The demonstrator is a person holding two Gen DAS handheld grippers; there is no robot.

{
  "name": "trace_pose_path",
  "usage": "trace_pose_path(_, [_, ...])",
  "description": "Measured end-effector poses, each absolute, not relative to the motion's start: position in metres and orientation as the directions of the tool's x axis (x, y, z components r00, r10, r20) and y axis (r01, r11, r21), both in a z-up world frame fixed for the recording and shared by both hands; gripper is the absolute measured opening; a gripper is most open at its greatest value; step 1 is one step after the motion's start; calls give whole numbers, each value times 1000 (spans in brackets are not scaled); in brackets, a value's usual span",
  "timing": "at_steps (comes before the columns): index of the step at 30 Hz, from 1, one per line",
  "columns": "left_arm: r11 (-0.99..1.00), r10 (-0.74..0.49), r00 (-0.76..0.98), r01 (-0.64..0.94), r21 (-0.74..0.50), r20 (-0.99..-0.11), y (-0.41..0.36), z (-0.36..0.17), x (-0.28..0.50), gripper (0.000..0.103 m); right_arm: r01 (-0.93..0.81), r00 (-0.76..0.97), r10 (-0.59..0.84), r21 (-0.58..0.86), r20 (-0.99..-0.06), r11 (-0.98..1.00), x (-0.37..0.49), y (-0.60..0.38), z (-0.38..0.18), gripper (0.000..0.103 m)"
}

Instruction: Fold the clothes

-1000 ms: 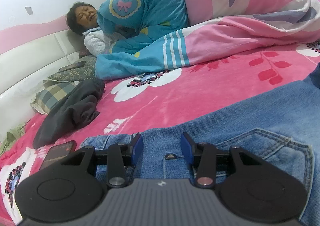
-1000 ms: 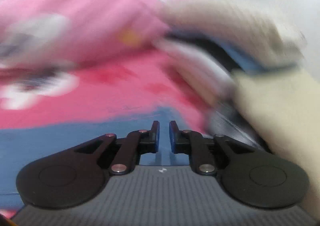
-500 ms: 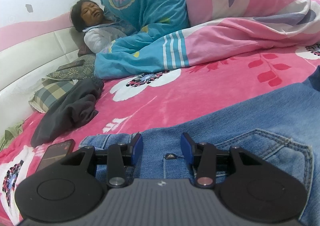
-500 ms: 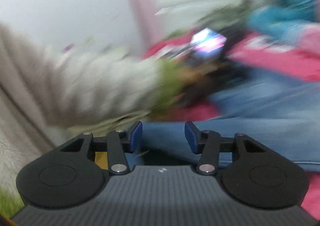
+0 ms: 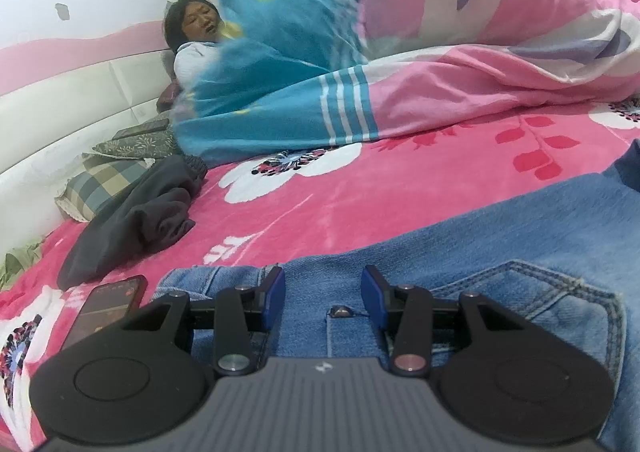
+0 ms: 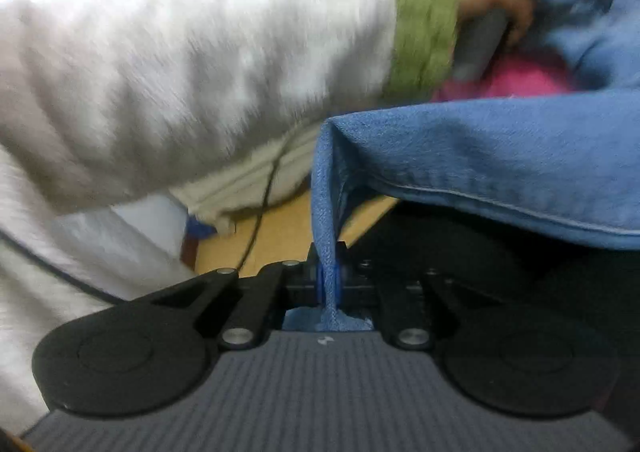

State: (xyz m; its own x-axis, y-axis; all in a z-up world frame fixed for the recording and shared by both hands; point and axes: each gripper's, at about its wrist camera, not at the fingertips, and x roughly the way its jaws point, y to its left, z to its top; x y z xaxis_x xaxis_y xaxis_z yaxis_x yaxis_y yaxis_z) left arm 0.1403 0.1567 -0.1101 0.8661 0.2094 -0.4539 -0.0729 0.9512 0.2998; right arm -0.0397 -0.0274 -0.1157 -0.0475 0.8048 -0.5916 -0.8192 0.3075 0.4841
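Jeans (image 5: 500, 252) spread flat on pink floral blanket (image 5: 340, 204), waistband end directly under left gripper (image 5: 323, 294), button (image 5: 339, 310) just below midpoint between the blue pads. Left gripper jaws apart, nothing pinched, hovering over or resting near denim by the waistband; contact with cloth not readable. Long axis of jeans running from waistband at 6 o'clock out toward 2–3 o'clock in left wrist view, back pocket (image 5: 560, 304) at 4 o'clock of the gripper. Right gripper (image 6: 329, 276) clamped tight on a thin fold of denim, jaws just closed down onto it, cloth edge standing up from the pads toward 12 o'clock, then draping off to 3 o'clock as a hemmed leg panel. In right wrist view, other arm in a fuzzy white sleeve (image 6: 180, 64) with green cuff (image 6: 424, 20) crossing at 10–1 o'clock, hand (image 6: 492, 0) on the left tool's handle at about 1 o'clock, blurred. Judged: right hand holds the leg end, left sits at the waist, so fold likely carries the leg end along the long axis toward the waistband. Right hand nearer the free end; left better placed to pin. Off task: dark garment (image 5: 132, 220) at 10 o'clock, phone (image 5: 108, 304) at 9 o'clock, person under quilt (image 5: 400, 52) at 12 o'clock.
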Motion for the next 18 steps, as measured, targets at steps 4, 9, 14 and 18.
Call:
trace_pose_path(4, [951,208,867,-73,299,-453,156,-110,139,44,-757,82,887,550,-455,352,-20,-90,-73,4])
trace_pose_path(9, [950,211,867,-73,304,-452,155,-110,138,44,-638,403,888,629,-220,445,5,-212,-10,4])
trace_pose_path(14, [948,215,867,-74,311,-450,154,-111,138,44,-489,717,697,704,-12,515,17,-353,30,4])
trace_pose_path(18, [945,220,867,-75,319,-448,154,-111,139,44,-342,868,493,794,62,502,13,-451,23,4])
